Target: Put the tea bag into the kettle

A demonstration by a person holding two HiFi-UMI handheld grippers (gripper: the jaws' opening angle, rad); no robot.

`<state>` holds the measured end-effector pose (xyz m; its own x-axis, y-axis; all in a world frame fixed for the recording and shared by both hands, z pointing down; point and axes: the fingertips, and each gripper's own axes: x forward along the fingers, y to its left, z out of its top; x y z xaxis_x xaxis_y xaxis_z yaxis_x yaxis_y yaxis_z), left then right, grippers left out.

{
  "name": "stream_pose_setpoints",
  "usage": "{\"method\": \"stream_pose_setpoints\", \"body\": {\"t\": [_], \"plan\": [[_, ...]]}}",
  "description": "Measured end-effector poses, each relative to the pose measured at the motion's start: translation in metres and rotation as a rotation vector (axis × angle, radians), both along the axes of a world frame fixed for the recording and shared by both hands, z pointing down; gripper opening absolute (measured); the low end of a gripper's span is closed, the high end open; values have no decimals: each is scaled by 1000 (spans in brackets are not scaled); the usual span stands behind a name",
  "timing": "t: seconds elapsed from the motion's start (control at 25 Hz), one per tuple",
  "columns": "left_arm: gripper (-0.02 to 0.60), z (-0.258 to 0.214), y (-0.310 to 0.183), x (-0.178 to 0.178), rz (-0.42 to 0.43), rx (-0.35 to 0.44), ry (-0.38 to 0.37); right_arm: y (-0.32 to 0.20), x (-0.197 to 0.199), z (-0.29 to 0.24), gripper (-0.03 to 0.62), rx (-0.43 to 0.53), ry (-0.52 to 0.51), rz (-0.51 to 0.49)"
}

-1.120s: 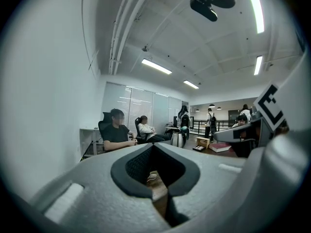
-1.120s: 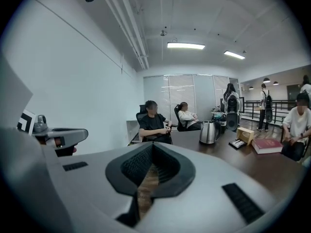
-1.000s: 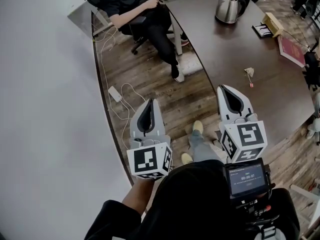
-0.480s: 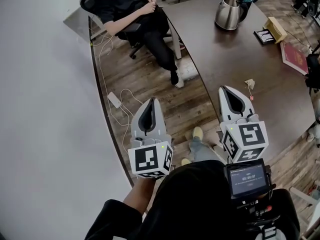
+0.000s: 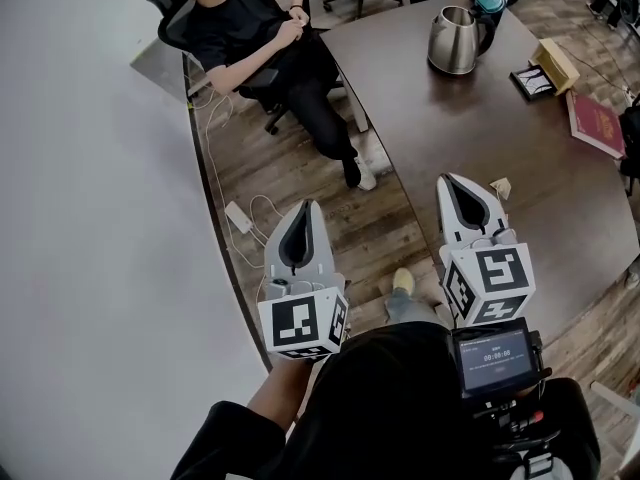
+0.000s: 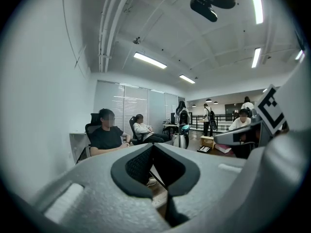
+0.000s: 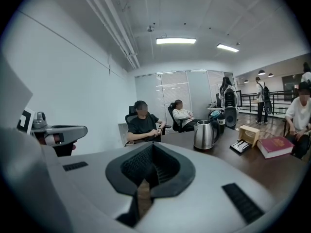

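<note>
Only your head view shows the tea bag (image 5: 499,186). It lies on the desk (image 5: 450,118), just right of your right hand-held gripper (image 5: 447,179). Both gripper views catch the kettle (image 5: 455,40) at the far end instead. Both grippers are clenched on nothing. Your left hand-held gripper (image 5: 305,206) hangs over the floor (image 5: 300,158) beside the right, both pointing away from you.

Legend: the kettle (image 5: 452,40) is finished in polished silver; the table (image 5: 480,138) is shown dark brown. The floor (image 5: 300,168) is patterned in brown wood-grain planks, the wall (image 5: 90,218) white. The left gripper (image 5: 303,208) and right gripper (image 5: 447,179) are coloured pale grey, lined in black, with cubes (image 5: 303,323) marked in black-and-white squares. The book (image 5: 597,123) is shown red, the tea bag (image 5: 499,185) off-white.
</note>
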<state>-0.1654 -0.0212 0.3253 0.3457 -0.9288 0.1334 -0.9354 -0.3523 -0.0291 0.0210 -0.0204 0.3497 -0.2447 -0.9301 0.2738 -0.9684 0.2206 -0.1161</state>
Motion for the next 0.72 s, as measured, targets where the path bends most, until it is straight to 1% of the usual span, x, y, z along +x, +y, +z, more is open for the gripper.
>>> {"method": "stream_pose_setpoints", "body": {"t": [0.24, 0.48, 0.72], "plan": [[5, -6, -2, 10, 27, 17, -14, -1, 6, -1, 6, 16, -10, 19], [5, -8, -5, 22, 58, 16, -34, -1, 14, 1, 6, 19, -30, 42], [5, -9, -14, 32, 87, 23, -29, -4, 25, 0, 6, 23, -27, 72]]}}
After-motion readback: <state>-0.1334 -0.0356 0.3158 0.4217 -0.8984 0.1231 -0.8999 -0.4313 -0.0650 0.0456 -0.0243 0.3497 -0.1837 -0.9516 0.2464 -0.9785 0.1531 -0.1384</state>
